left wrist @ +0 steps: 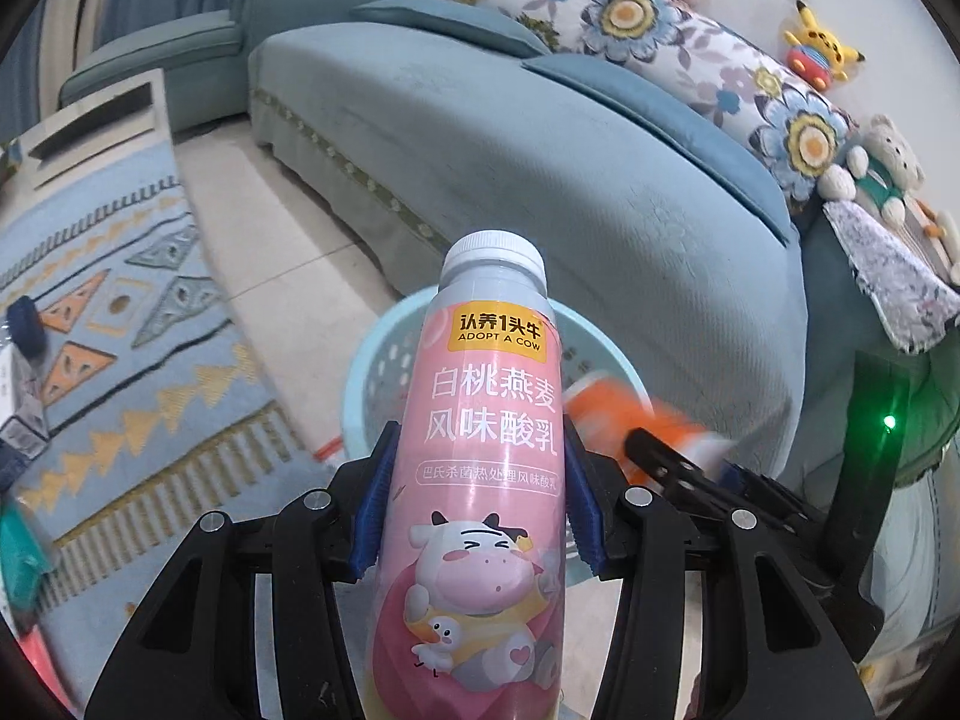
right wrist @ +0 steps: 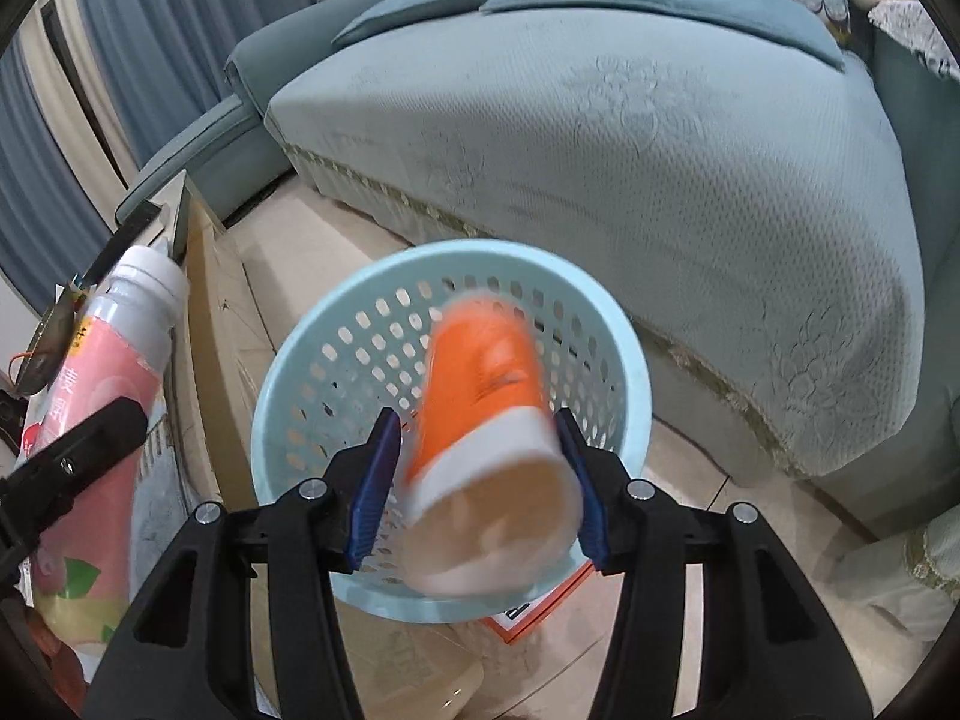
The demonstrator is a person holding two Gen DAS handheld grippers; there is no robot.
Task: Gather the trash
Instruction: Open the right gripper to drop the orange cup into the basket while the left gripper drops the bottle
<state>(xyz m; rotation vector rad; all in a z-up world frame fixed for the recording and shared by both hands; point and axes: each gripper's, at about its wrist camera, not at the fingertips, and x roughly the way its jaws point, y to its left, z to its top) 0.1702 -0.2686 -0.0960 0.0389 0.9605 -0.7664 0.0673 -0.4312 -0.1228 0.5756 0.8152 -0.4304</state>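
My left gripper (left wrist: 480, 486) is shut on a pink yogurt bottle (left wrist: 480, 450) with a white cap and holds it upright; the bottle also shows at the left of the right wrist view (right wrist: 96, 408). My right gripper (right wrist: 480, 480) stands above a light blue perforated basket (right wrist: 336, 372). An orange and white cup (right wrist: 486, 420), blurred, is between its blue pads (right wrist: 375, 480) with gaps on both sides, over the basket's opening. In the left wrist view the basket (left wrist: 372, 372) sits behind the bottle, and the orange cup (left wrist: 606, 414) shows to its right.
A teal sofa (left wrist: 540, 168) with floral cushions and plush toys stands right behind the basket. A patterned blue rug (left wrist: 120, 312) lies on the tiled floor at left. A cardboard box (right wrist: 210, 276) stands left of the basket. An orange-edged card (right wrist: 540, 606) lies under the basket's near side.
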